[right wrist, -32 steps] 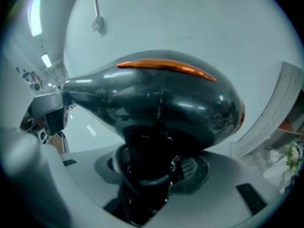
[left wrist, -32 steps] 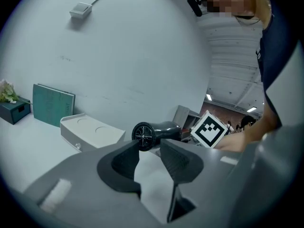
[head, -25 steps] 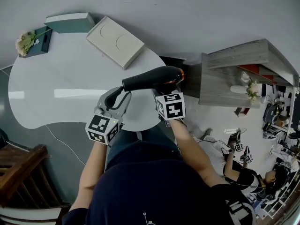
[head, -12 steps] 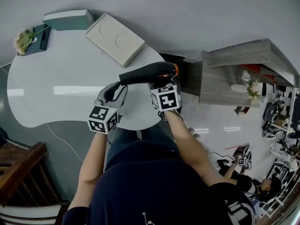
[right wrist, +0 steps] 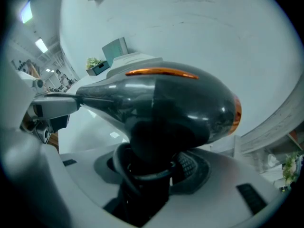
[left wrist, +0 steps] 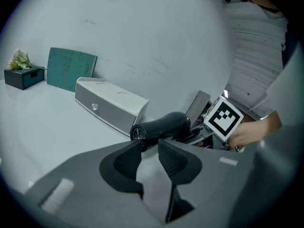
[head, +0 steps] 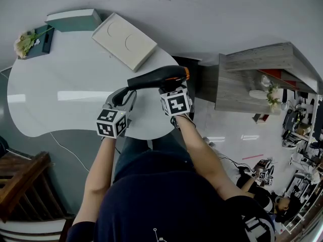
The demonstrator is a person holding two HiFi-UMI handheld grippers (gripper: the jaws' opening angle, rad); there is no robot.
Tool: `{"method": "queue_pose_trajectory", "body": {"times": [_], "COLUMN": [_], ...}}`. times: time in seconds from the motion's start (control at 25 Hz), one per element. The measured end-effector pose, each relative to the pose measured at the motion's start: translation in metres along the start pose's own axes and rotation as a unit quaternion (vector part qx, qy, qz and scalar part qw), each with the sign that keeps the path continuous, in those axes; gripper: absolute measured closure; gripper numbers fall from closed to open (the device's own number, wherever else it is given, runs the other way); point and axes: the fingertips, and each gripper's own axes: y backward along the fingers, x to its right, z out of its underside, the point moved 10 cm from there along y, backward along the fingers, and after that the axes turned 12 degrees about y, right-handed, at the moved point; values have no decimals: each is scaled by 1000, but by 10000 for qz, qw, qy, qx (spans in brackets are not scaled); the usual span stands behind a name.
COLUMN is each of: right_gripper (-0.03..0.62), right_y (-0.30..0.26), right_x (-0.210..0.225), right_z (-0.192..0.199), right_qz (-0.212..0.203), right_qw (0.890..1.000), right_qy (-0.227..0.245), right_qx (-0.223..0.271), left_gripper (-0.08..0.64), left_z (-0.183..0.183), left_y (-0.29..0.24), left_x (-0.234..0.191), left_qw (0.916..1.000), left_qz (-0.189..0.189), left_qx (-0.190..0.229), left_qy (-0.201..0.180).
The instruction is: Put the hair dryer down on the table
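The black hair dryer (head: 156, 78) with an orange rear ring hangs level just above the near right edge of the white table (head: 60, 95), nozzle pointing left. My right gripper (head: 169, 88) is shut on its handle from below; in the right gripper view the handle and a loop of cord sit between the pads (right wrist: 190, 167) under the dryer body (right wrist: 161, 99). My left gripper (head: 125, 94) is open beside the nozzle (left wrist: 140, 132). Its jaws have just been closing a little, with nothing between them (left wrist: 149, 148).
A flat white box (head: 124, 41) lies at the table's far side, with a teal box (head: 74, 20) and a dark pot of flowers (head: 28, 42) at the far left. A wooden shelf unit (head: 252, 79) stands right of the table. A wooden chair (head: 20, 185) is near left.
Both grippers and the hair dryer have sunk toward the table and shifted slightly left in the head view. The right grip on the handle is unchanged.
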Motion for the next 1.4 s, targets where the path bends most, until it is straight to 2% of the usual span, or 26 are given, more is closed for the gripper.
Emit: {"method": "queue_pose_trajectory", "body": {"times": [0.4, 0.56, 1.12, 1.4], "right_gripper": [373, 372, 368, 300], "right_y": [-4, -5, -8, -9], "right_x": [-2, -4, -5, -12], "right_z": [-5, -4, -5, -7], "right_qz": [53, 56, 49, -67], "right_qw": [9998, 9998, 9997, 9997], "right_qy": [203, 101, 214, 195], "right_qx": [-60, -173, -145, -158], "left_gripper": [440, 440, 440, 440], "left_z": [7, 9, 18, 17], "left_y": [-7, -11, -19, -21], "left_x": [-11, -14, -22, -22], "left_qw": [9996, 9993, 9982, 9980], "left_qz": [-94, -154, -269, -331], "left_qx": [-187, -246, -415, -381], "left_qy": [195, 229, 327, 368]}}
